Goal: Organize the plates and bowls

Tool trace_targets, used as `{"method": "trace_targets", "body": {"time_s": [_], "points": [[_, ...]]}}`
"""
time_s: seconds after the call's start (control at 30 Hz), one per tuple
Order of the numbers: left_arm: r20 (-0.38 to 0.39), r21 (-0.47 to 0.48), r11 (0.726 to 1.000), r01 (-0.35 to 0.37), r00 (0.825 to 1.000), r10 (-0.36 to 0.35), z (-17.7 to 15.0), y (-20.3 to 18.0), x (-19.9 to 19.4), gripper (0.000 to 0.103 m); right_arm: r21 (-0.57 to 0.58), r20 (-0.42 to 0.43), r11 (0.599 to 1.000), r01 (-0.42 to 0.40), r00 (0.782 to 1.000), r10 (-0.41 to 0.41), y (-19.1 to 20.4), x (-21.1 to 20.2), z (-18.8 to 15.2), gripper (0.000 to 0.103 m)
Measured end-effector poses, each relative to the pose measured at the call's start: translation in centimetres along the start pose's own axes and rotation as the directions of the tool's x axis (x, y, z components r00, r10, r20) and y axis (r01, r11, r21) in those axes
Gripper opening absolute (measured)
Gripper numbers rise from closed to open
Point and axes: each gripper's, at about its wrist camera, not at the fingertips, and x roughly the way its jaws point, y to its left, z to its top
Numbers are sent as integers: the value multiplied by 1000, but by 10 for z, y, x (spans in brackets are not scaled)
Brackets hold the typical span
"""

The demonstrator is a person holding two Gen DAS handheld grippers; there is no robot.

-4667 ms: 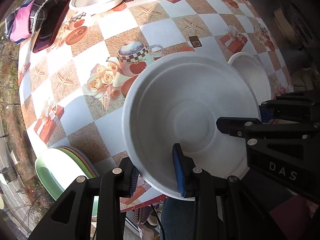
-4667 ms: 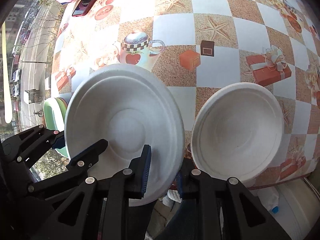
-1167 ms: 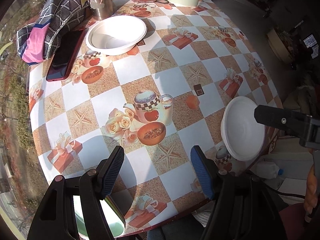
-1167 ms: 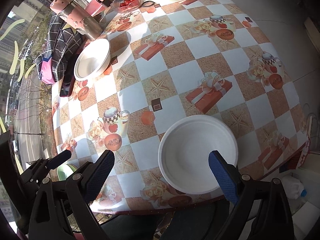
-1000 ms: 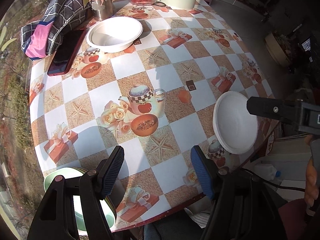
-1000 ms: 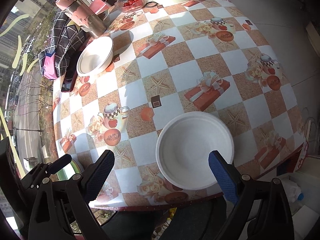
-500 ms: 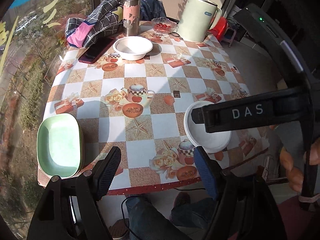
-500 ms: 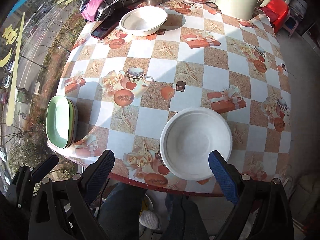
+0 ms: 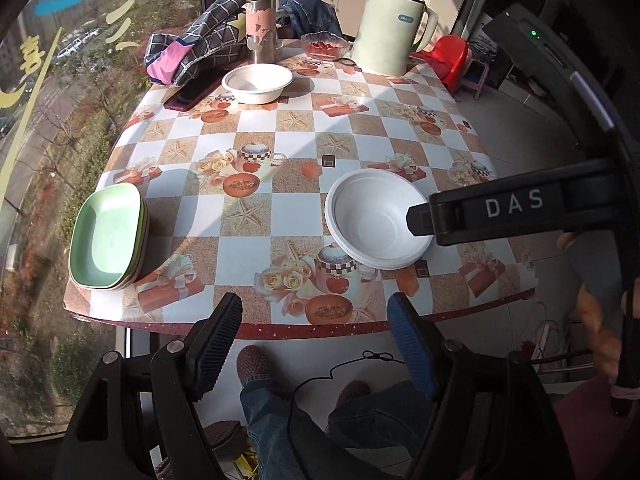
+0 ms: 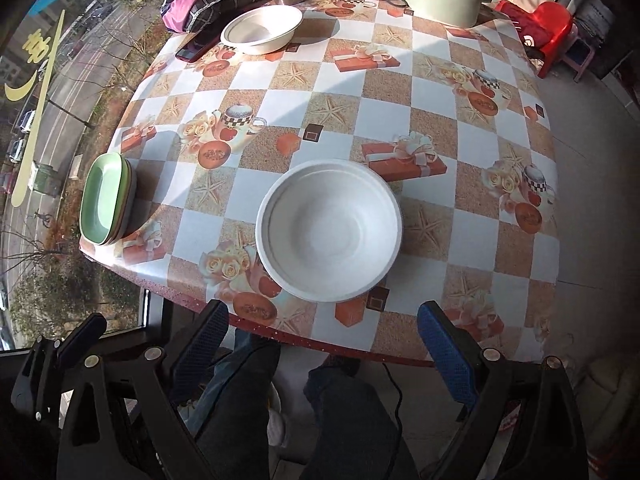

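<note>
- Checkered, picture-printed surface [image 10: 400,120] beside a big window; its red near edge runs just ahead of both claws.
- Left claw [image 9: 316,344] has its pads apart with nothing between them, hanging off the near edge, above the person's jeans-clad legs [image 9: 280,408].
- Right claw [image 10: 320,344] is likewise spread wide and empty, just off that edge.
- Stacked white paper bowls [image 10: 329,230] sit straight ahead of the right claw, close to the near edge.
- Stack of green rectangular plates [image 9: 107,236] lies far left of the left claw, at the surface's left corner.
- Single white paper bowl [image 9: 257,82] rests far ahead; bare checks lie between.
</note>
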Motion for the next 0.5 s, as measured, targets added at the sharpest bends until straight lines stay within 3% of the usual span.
{"method": "trace_targets", "body": {"time_s": [0.27, 0.5], "points": [[-24, 111, 993, -27, 999, 30, -11, -44, 5, 78, 5, 25, 1000, -24, 999, 24, -25, -5, -11, 96], [-70, 169, 983, -68, 994, 80, -7, -62, 9, 78, 135, 54, 987, -85, 996, 78, -74, -12, -19, 96]]}}
